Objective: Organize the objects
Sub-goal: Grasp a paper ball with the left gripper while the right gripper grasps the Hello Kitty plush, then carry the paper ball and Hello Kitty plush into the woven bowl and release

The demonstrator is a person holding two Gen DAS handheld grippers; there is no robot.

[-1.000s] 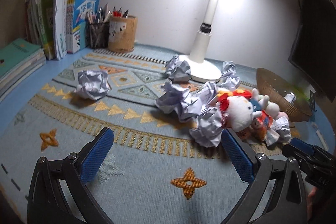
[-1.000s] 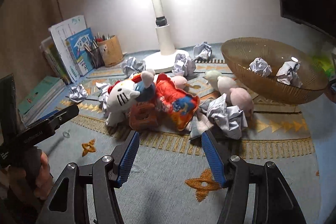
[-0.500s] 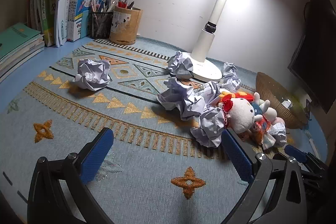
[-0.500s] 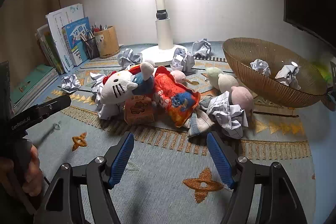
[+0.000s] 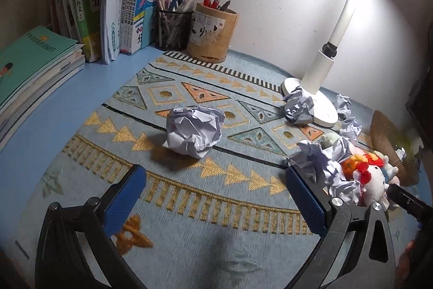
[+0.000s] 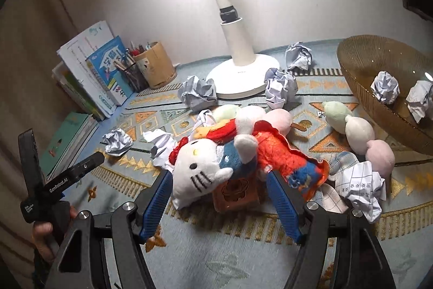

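1. Crumpled white paper ball (image 5: 195, 134) now sits dead ahead of the left gripper (image 5: 213, 197), centred between its blue pads; a second ago it lay far off to the left of that view, so this hand has swung across toward it.
2. Left jaws are spread wide with nothing between them, and the ball lies on the patterned mat (image 5: 243, 191) a little beyond the tips.
3. Over on the right, the right gripper (image 6: 220, 198) has closed in on the toy pile: the white cat plush (image 6: 200, 169) fills the gap ahead of its pads, much nearer than before.
4. Right jaws stand apart (wider than a second ago) and I see no pad pressing on the plush yet; it looks framed, not gripped.
5. Meaning for the tidy-up: both hands look lined up for a pick, paper on the left, plush on the right.
6. Brown wicker basket (image 6: 379, 110) at far right already holds two paper balls, so that looks like the paper's home. More wads lie round the lamp base (image 6: 243, 77).
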